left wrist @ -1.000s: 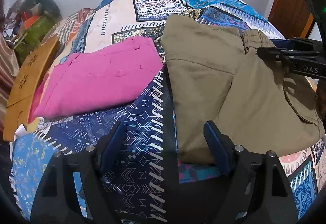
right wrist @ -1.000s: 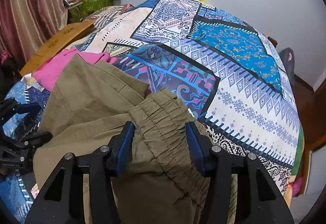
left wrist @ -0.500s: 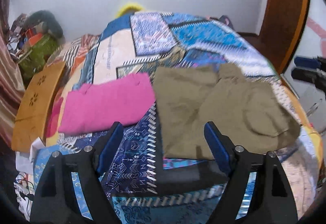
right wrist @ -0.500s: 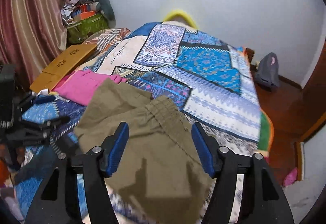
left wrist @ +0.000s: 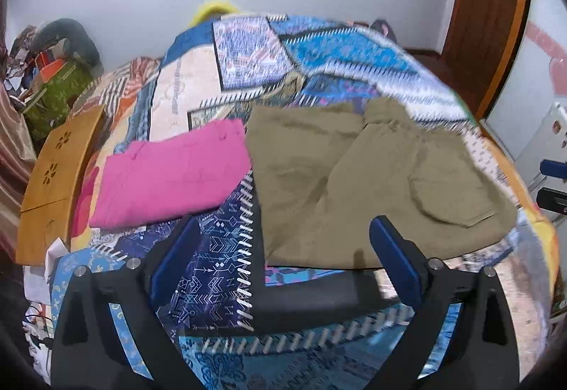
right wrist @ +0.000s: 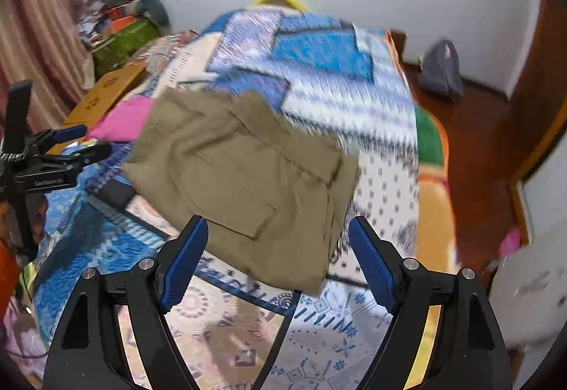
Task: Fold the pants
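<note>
Folded olive pants [left wrist: 358, 177] [right wrist: 248, 170] lie flat on the patterned bedspread [left wrist: 219, 262], near its front right corner. Folded pink pants [left wrist: 170, 174] [right wrist: 124, 120] lie just to their left, edges almost touching. My left gripper [left wrist: 283, 248] hovers above the bedspread in front of both garments, its jaws opening, nothing between them. My right gripper [right wrist: 276, 255] hangs above the near edge of the olive pants, its jaws opening, pads clear of the cloth. The left gripper [right wrist: 71, 156] also shows at the left edge of the right wrist view.
A wooden lap table [left wrist: 53, 170] sits at the bed's left side. Clutter and a green box [left wrist: 53, 99] fill the back left corner. A grey bag [right wrist: 439, 71] rests on the wooden floor to the right, beside a brown door [left wrist: 489, 18].
The right gripper let go of the olive pants' waistband and drew back and up. The left gripper rose and backed off too. The olive pants now lie flat.
</note>
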A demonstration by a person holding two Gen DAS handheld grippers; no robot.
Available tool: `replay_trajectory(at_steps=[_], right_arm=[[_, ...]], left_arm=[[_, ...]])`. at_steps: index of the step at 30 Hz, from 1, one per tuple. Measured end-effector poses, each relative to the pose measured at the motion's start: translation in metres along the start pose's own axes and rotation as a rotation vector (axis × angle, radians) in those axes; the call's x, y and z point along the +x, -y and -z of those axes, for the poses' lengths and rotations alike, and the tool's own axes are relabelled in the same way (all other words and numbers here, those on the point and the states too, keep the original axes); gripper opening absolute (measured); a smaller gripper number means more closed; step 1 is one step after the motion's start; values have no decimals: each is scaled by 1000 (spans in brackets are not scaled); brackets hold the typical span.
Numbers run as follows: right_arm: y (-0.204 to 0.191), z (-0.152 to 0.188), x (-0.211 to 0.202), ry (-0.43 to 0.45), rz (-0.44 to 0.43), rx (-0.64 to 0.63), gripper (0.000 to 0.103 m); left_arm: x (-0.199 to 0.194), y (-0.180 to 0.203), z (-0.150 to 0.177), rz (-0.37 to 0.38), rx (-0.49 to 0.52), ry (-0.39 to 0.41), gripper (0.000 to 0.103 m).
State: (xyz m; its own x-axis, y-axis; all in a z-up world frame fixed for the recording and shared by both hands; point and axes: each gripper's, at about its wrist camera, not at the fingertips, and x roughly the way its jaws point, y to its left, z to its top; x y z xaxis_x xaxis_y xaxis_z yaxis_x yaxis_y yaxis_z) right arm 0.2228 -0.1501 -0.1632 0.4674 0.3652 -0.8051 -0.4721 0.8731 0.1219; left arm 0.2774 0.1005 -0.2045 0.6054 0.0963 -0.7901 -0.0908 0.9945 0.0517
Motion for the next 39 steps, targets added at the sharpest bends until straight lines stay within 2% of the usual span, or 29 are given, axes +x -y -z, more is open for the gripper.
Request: replay_trajectory(at_steps=[5,11,15,20,22,24,28,29,30,33,35,38,39], right_arm=[[26,7,44,-31,1,103,79],[52,-1,87,-88,-36,156,79],[57,-5,108,-104,-104,160,79],[62,-12,119,-92,-160,165,79],[60,-13,121,-91,-161,151,78],[59,-14,120,-85,-162,144,74],[60,-15,116,-69,-151,150,53],[62,-15,116,-68,-155,148,51],[62,-15,115,-64,-154,140,49],[59,-18,112,-42,-136,124,39],[59,-22,107,-17,-132,133,26],[60,-28,95,18,-151,154,17],[61,-30,91,26,-156,157,16]], left_arm=[[44,-12,-1,77,-63,-93,98],[74,-11,-5,114,-68,-134,98],[90,-7,-8,147,-71,-154,98],[105,-6,-18,197,-93,-166,97],[110,-4,-22,219,-96,-177,89],[110,1,-27,205,-84,-168,74],[101,16,-31,140,-33,-124,56],[99,19,-31,140,-18,-116,44],[96,24,-32,137,-4,-111,38],[89,34,-34,99,41,-84,27],[85,36,-37,87,53,-75,21],[79,31,-43,114,30,-72,12],[76,29,-44,123,22,-68,9]])
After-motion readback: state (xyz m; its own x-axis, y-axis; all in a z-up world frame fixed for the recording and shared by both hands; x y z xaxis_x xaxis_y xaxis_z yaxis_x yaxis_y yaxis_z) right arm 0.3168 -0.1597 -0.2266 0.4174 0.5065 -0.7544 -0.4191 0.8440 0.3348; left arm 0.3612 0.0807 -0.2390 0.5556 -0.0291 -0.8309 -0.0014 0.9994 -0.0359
